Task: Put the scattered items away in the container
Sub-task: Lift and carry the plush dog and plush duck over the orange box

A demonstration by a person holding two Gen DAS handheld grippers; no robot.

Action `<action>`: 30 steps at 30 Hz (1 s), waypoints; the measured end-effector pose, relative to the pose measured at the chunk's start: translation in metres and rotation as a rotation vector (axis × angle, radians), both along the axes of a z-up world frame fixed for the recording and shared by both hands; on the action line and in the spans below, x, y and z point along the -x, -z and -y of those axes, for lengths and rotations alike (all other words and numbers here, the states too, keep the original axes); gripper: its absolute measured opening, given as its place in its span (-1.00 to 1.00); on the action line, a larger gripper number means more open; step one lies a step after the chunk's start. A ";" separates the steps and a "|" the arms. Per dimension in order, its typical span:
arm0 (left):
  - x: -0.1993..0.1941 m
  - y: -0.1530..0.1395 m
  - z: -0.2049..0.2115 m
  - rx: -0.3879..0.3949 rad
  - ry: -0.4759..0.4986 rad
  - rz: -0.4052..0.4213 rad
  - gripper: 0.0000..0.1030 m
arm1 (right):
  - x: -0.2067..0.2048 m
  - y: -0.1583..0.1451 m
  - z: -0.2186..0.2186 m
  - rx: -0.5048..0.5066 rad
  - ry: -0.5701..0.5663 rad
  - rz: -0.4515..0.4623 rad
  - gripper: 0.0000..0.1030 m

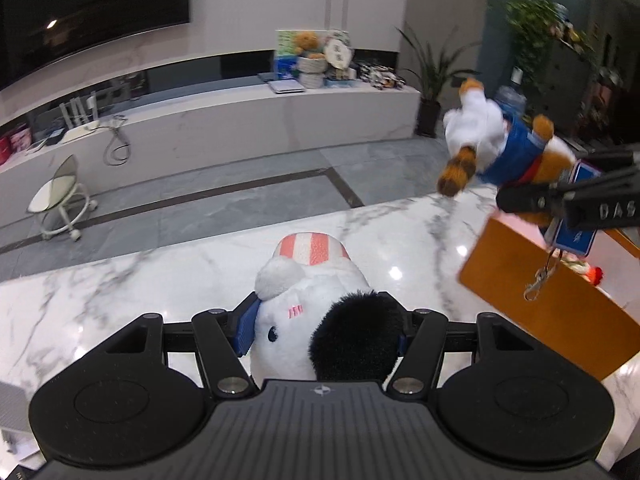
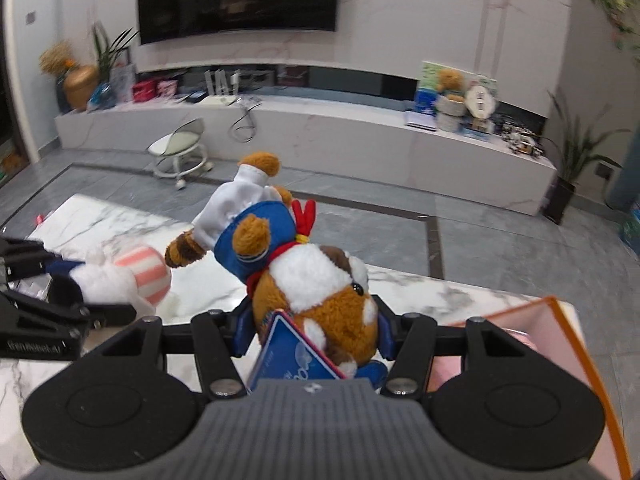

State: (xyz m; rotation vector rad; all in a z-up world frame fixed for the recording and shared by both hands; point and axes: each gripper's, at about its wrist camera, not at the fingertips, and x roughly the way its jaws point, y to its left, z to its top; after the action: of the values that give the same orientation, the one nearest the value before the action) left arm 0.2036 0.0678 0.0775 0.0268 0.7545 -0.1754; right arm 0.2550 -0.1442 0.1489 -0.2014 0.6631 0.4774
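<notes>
My left gripper (image 1: pixel 322 330) is shut on a white plush toy (image 1: pixel 316 316) with a black ear and a pink-striped foot, held above the marble table (image 1: pixel 120 300). It also shows in the right wrist view (image 2: pixel 124 280) at the left. My right gripper (image 2: pixel 314 334) is shut on a brown plush toy (image 2: pixel 316 280) in a blue and white outfit with a blue tag, held upside down. In the left wrist view that toy (image 1: pixel 496 144) hangs above the orange box (image 1: pixel 532 280) at the right. The box's rim (image 2: pixel 576 340) shows at the right of the right wrist view.
The table's far edge drops to a grey tiled floor (image 1: pixel 224 176). A small round stool (image 2: pixel 180 152) stands on the floor. A long white TV bench (image 2: pixel 340 132) with boxes and toys runs along the back wall. A potted plant (image 2: pixel 568 168) stands at its right end.
</notes>
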 end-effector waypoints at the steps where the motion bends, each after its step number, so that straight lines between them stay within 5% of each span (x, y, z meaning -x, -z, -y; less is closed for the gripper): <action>1: -0.002 -0.002 0.010 -0.001 0.014 0.001 0.38 | 0.000 -0.003 0.010 -0.008 0.012 0.003 0.16; 13: -0.016 -0.048 0.148 -0.059 0.217 0.085 0.38 | 0.007 -0.023 0.138 -0.061 0.199 0.034 0.16; 30: -0.009 -0.048 0.293 -0.065 0.435 0.105 0.38 | 0.019 -0.035 0.251 -0.123 0.387 0.032 0.16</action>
State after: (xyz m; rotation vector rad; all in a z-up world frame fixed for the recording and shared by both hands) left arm 0.2129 -0.2255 0.1253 0.2609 0.6418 -0.5594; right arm 0.2358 -0.3955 0.1843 0.0373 0.6209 0.1413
